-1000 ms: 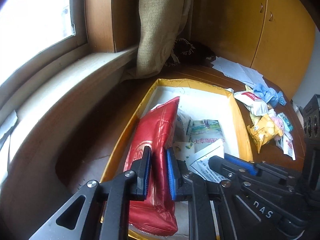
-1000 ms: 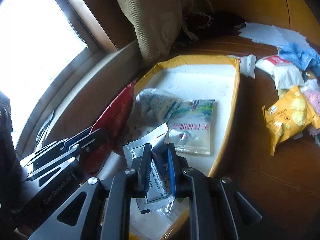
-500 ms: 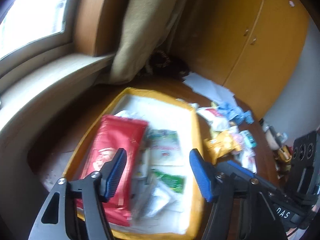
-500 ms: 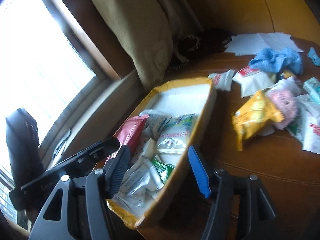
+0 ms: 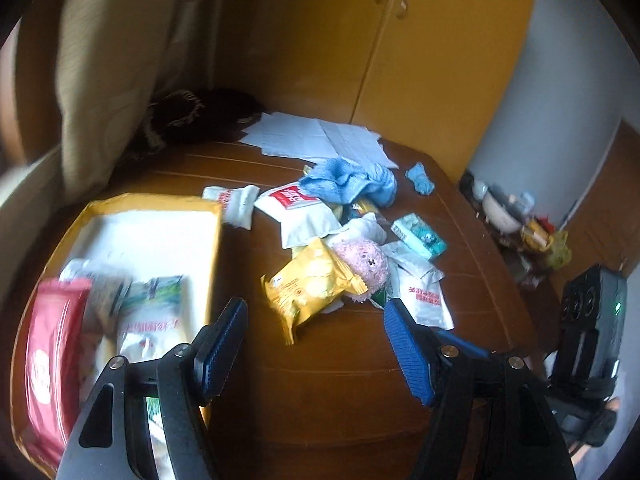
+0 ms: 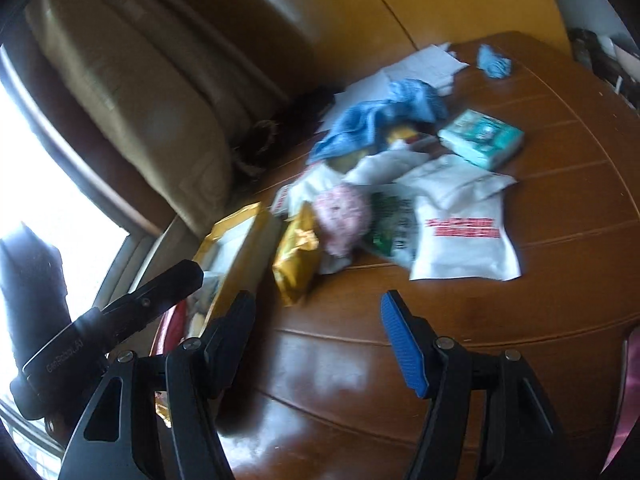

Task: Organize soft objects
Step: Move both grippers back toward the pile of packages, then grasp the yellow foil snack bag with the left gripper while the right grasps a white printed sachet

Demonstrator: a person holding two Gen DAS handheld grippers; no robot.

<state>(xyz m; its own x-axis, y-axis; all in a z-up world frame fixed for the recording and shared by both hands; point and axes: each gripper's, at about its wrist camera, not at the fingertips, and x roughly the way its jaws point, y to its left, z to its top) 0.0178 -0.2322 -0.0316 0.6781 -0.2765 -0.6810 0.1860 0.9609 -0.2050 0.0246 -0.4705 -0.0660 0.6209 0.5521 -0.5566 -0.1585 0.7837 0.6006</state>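
Both claws, left (image 5: 314,344) and right (image 6: 316,336), left their packets, opening empty; only the left view shows the box (image 5: 160,204) contents.

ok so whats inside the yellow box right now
Inside the yellow box: a red packet at its left side, a white-and-green pouch and blurred white wrappers. The near end is hidden behind the left gripper.

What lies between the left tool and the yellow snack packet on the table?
Nothing visible. Only bare brown wooden table separates the left tool, its jaws opening and empty, from the yellow crinkled snack packet. The pink fluffy plush toy lies against the packet's far side.
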